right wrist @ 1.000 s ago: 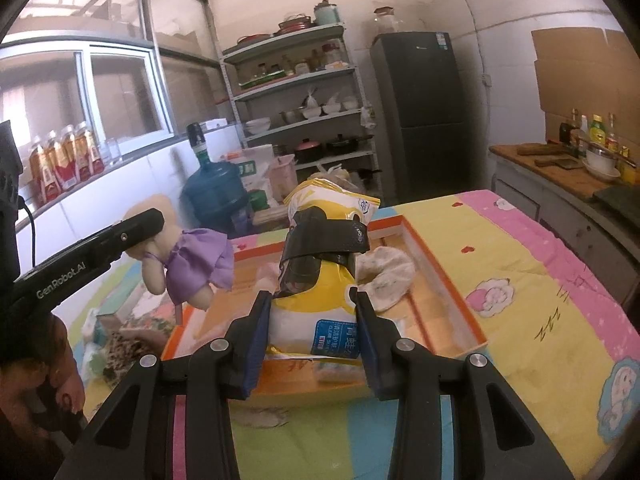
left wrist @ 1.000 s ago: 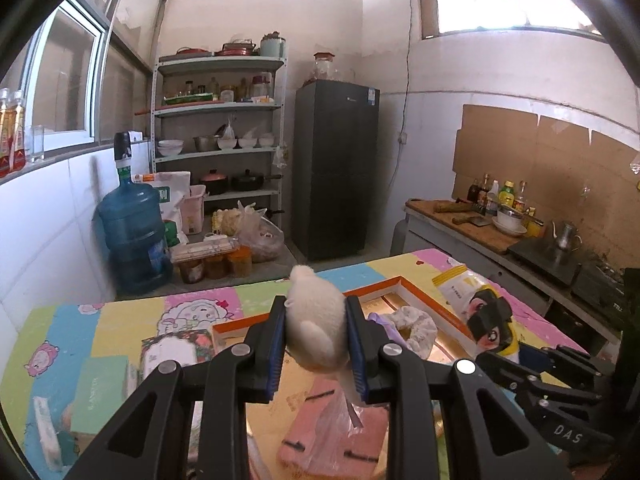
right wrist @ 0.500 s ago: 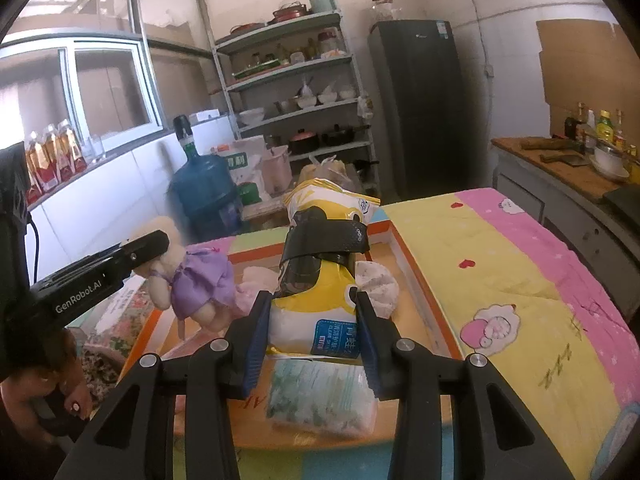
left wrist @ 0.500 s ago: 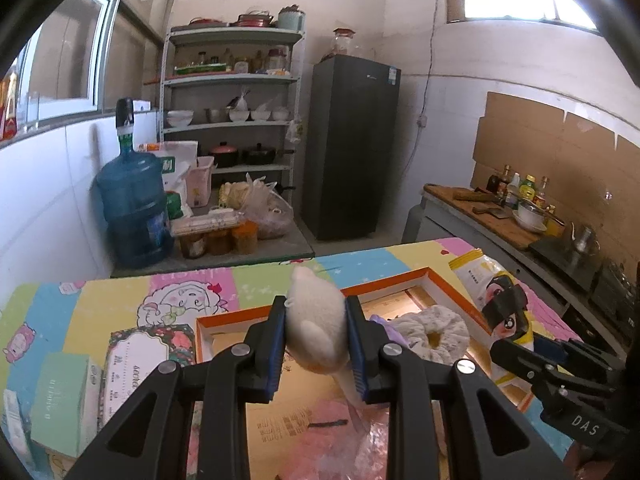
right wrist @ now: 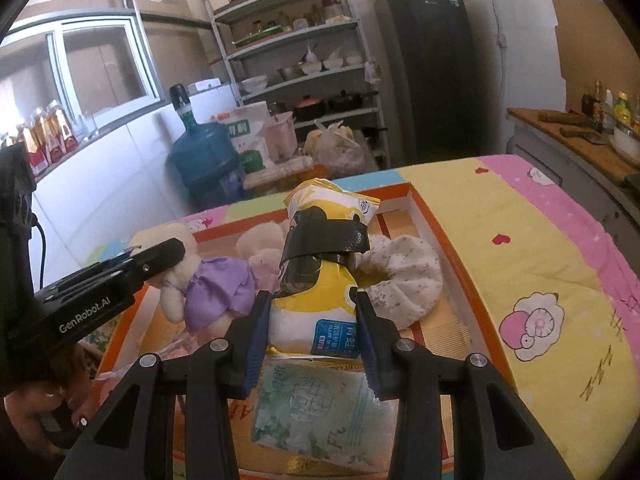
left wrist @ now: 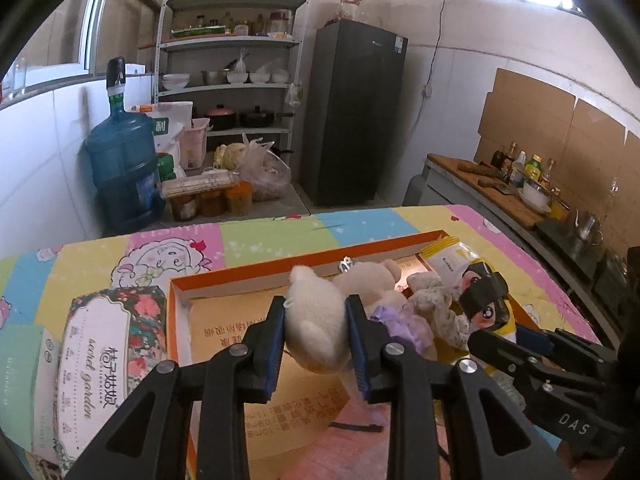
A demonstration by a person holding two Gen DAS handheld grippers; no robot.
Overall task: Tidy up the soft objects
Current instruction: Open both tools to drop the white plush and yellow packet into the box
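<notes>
My left gripper (left wrist: 316,332) is shut on the cream leg of a plush doll (left wrist: 320,320) in a purple dress (right wrist: 216,292), held low over the orange tray (left wrist: 256,272). My right gripper (right wrist: 312,336) is shut on a yellow and white soft pouch (right wrist: 320,280) with a black band, upright over the same tray (right wrist: 424,216). A white speckled fabric ring (right wrist: 404,280) lies in the tray to the right of the pouch. A green patterned tissue pack (right wrist: 316,408) lies in the tray under my right gripper. The left gripper also shows in the right wrist view (right wrist: 160,260).
A floral tissue pack (left wrist: 104,352) lies on the colourful tablecloth left of the tray. A pink plastic bag (left wrist: 332,452) lies in the tray's near part. Beyond the table stand a water jug (left wrist: 120,168), shelves (left wrist: 228,80), a dark fridge (left wrist: 352,120) and a counter (left wrist: 500,192).
Both grippers have come down and forward over the tray with their loads. The doll now hangs close to the tray floor beside the fabric ring. Both stay shut.
</notes>
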